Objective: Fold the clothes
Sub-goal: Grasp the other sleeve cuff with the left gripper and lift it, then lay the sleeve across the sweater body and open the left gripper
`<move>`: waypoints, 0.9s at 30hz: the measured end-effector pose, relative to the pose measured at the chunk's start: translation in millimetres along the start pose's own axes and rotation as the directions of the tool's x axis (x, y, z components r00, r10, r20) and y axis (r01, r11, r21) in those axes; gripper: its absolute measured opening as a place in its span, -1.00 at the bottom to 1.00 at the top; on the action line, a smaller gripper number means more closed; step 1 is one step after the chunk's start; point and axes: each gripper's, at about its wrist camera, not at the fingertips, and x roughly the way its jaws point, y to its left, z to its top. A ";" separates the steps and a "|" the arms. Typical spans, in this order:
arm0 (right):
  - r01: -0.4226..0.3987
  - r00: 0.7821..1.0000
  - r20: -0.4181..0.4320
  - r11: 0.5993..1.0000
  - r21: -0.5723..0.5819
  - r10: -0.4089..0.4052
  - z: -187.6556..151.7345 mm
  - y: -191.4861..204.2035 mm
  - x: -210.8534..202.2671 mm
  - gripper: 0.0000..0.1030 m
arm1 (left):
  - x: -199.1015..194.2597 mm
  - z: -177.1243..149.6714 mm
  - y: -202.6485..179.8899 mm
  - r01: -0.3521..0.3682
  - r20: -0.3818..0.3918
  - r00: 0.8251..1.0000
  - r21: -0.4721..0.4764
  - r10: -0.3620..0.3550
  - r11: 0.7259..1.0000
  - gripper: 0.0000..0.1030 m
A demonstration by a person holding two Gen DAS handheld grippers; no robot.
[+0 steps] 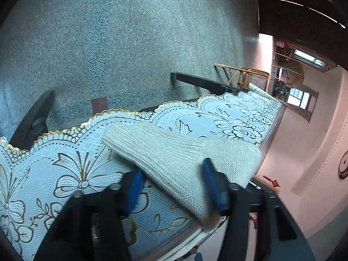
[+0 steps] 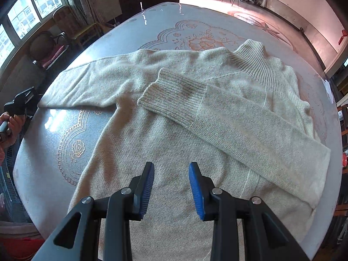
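A cream knitted sweater lies flat on the round table. Its right sleeve is folded across the chest, cuff toward the middle. Its left sleeve stretches out to the table's left edge. My right gripper is open and empty, hovering over the sweater's lower body. In the left wrist view, my left gripper is open with its blue pads either side of the left sleeve's ribbed cuff, which hangs over the table edge. The left gripper also shows at the table's left edge.
A white and gold lace cloth covers the table under glass. Speckled floor lies below the table edge. Dark chairs stand by the windows at the left. A rattan chair stands farther off.
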 end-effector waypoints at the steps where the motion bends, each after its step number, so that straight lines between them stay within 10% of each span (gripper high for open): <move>1: 0.002 1.000 0.001 1.000 0.001 -0.002 0.7 0.6 -0.4 -0.36 | -1.8 -0.2 -2.5 0.024 0.023 0.999 -0.002 -0.024 1.000 -0.64; 6: 0.002 1.000 0.007 1.000 0.013 -0.002 4.9 -3.6 -0.1 -0.36 | -12.2 -2.3 -16.5 0.142 0.143 0.980 0.006 -0.141 0.990 -0.89; 9: -0.003 1.000 0.016 0.999 0.037 0.002 2.1 -13.1 -1.9 -0.36 | -42.6 -26.9 -65.3 0.109 0.283 0.945 0.207 -0.166 0.972 -0.89; 11: -0.009 1.000 0.023 0.998 0.065 0.008 -1.5 -22.4 -3.6 -0.36 | -50.0 -67.0 -113.9 0.047 0.325 0.926 0.405 -0.192 0.913 -0.90; 15: -0.025 0.998 0.053 0.988 0.152 0.017 -13.9 -53.5 -11.6 -0.36 | -43.9 -174.8 -223.0 -0.098 0.322 0.913 0.770 -0.250 0.631 -0.89; 21: -0.021 0.992 0.121 0.943 0.331 -0.020 -51.7 -126.7 -41.7 -0.37 | 85.3 -394.3 -306.8 -0.134 0.156 0.972 0.983 -0.177 0.126 -0.89; 24: -0.007 0.989 0.139 0.912 0.410 -0.054 -79.3 -165.0 -58.4 -0.37 | 180.1 -475.4 -284.0 -0.130 0.130 0.991 0.991 0.003 -0.028 -0.72; 27: 0.026 0.988 0.120 0.878 0.477 -0.094 -106.9 -201.2 -66.9 -0.37 | 273.1 -553.9 -258.1 -0.092 0.125 0.974 0.980 0.189 -0.174 -0.60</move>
